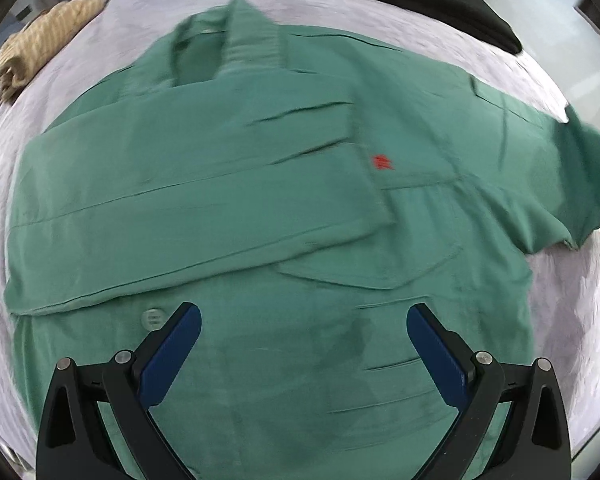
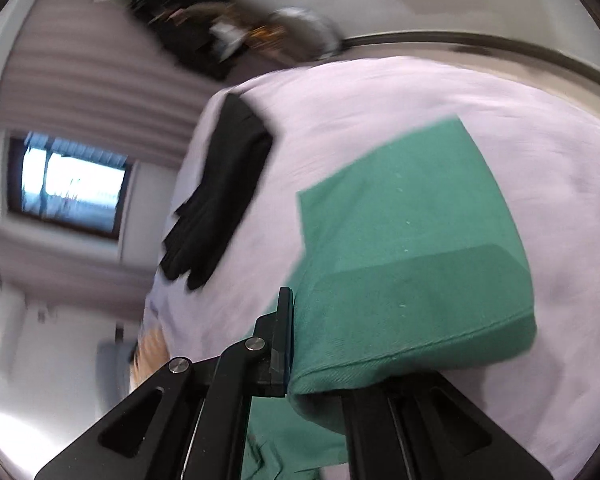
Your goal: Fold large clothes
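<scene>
**Green shirt spread on the bed, one sleeve clamped**

A bed (image 1: 440, 24) covered in a pale lilac sheet fills most of both views. In the right wrist view the room shows at the left of the frame: a striped curtain (image 2: 80, 92) and, below it, a bright window (image 2: 70, 184); clutter at the top centre is too blurred to name.

The green shirt (image 1: 228, 200) lies flat across the middle of the left wrist frame, collar toward the upper left, one sleeve folded across the chest, a small red emblem (image 1: 381, 162) right of centre and a white button (image 1: 152, 317) near the lower left. Its other sleeve (image 2: 412, 272) runs off at the right edge of that frame and fills the centre of the right wrist frame.

A black garment (image 2: 220, 196) lies on the sheet at the upper right of the left wrist frame, apart from the shirt. A tan striped cloth (image 1: 48, 36) sits bunched at the upper left.

The left tool (image 1: 304, 316) hangs over the lower body of the shirt, its blue pads (image 1: 172, 356) wide apart with nothing between them. The right tool (image 2: 296, 340) is clamped together on the sleeve's hemmed end, which drapes over its right finger.
</scene>
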Motion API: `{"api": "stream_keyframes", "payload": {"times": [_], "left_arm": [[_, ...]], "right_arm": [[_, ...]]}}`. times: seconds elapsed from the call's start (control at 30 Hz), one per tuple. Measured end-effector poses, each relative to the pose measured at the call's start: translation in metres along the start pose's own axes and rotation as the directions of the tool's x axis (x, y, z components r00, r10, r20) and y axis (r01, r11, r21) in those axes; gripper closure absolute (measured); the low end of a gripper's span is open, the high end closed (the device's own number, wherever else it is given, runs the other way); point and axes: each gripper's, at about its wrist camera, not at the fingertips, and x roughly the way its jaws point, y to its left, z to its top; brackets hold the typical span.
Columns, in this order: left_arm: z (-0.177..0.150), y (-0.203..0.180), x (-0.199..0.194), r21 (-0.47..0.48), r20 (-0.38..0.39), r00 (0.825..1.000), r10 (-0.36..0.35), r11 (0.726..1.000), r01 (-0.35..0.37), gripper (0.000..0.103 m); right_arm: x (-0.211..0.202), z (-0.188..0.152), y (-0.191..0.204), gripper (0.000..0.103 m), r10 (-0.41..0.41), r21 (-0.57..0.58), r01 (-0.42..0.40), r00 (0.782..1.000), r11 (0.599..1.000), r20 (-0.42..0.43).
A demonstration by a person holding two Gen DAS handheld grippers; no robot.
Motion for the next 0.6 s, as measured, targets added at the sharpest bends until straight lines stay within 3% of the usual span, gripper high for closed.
{"api": "stream_keyframes", "payload": {"times": [0.17,0.27,0.3,0.43,0.5,0.6], "left_arm": [[-0.002,0.05,-0.011,-0.054,0.038,0.999,0.022,0.998,-0.02,0.0],[-0.012,0.071,-0.012,-0.087,0.06,0.997,0.046,0.995,-0.041,0.0],[-0.012,0.083,-0.013,-0.102,0.064,0.996,0.056,0.994,-0.049,0.0],[-0.017,0.122,-0.01,-0.165,0.076,0.993,0.093,0.983,-0.079,0.0],[-0.017,0.138,-0.006,-0.196,0.075,0.992,0.104,0.977,-0.088,0.0],[-0.025,0.162,0.002,-0.228,0.062,0.992,0.11,0.969,-0.093,0.0]], "right_arm": [[0.041,-0.046,0.098,0.099,0.059,-0.228,-0.082,0.993,0.97,-0.104],[0.071,-0.091,0.158,0.099,0.037,-0.403,-0.107,0.984,0.909,-0.177],[0.084,-0.113,0.18,0.099,0.015,-0.477,-0.112,0.979,0.872,-0.201],[0.134,-0.188,0.216,0.099,-0.085,-0.623,-0.117,0.955,0.773,-0.285],[0.163,-0.226,0.218,0.099,-0.155,-0.658,-0.105,0.933,0.745,-0.325],[0.194,-0.268,0.197,0.096,-0.254,-0.674,-0.065,0.897,0.736,-0.363]]}}
